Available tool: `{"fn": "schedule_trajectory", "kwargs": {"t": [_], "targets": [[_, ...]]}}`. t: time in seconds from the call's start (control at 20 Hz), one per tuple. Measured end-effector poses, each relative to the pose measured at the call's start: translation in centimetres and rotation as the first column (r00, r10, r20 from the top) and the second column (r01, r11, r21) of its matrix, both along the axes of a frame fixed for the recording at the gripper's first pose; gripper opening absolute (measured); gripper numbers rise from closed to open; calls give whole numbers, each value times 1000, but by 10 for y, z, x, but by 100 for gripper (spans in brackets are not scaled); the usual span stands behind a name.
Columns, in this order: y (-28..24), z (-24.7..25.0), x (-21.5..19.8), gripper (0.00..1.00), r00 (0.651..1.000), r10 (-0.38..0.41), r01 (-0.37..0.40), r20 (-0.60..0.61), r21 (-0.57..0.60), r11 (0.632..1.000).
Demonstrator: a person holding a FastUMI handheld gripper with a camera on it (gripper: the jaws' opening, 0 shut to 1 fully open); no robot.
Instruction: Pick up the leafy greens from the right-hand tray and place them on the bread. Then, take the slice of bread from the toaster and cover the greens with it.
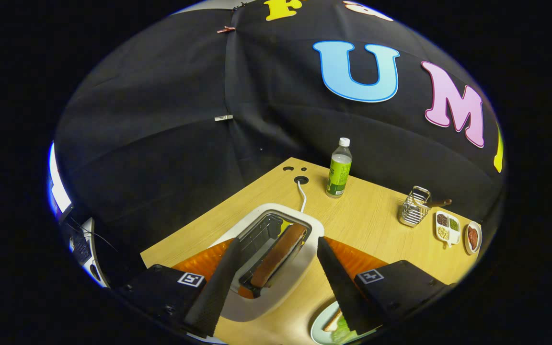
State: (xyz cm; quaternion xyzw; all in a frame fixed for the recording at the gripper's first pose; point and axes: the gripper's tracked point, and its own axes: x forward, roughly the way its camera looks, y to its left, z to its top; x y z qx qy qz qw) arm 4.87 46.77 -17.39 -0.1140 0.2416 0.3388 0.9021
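Observation:
A white toaster (pixel 304 225) sits on the wooden table with a slice of bread (pixel 278 256) standing in its right slot; the left slot looks empty. My gripper (pixel 278 249) hovers above the toaster, open, its fingers spread on either side of the slots with the bread slice between them and nothing held. Beneath the right finger lies a pale plate (pixel 321 330) carrying bread (pixel 333 322) with leafy greens (pixel 343 334) on it, partly hidden by the finger.
A green-labelled bottle (pixel 339 168) stands beyond the toaster near its white cord (pixel 301 196). Farther right are a wire rack (pixel 414 207), a divided dish of small items (pixel 447 227) and a small dish (pixel 472 236). The table's edge runs to the left.

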Motion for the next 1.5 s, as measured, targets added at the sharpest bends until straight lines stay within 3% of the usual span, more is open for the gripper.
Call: {"fn": "schedule_trajectory", "kwargs": {"t": [0.15,0.25,0.3,0.4,0.45,0.7,0.85,1.15,1.5], "targets": [[5,-11,9,98,1000,-25,25,-4,-22,999],[6,-20,12,88,999,-35,34,-19,-38,999],[8,-23,13,75,999,-38,37,-28,-42,998],[9,-22,16,63,999,-45,44,-17,-41,998],[10,-25,15,62,999,-44,43,-20,-46,998],[11,-28,9,26,996,-71,69,-55,-42,997],[9,-22,3,17,992,-91,90,-84,-19,996],[11,6,-4,15,995,-64,67,-70,48,997],[-12,41,1,15,984,-126,143,-130,135,980]]}}
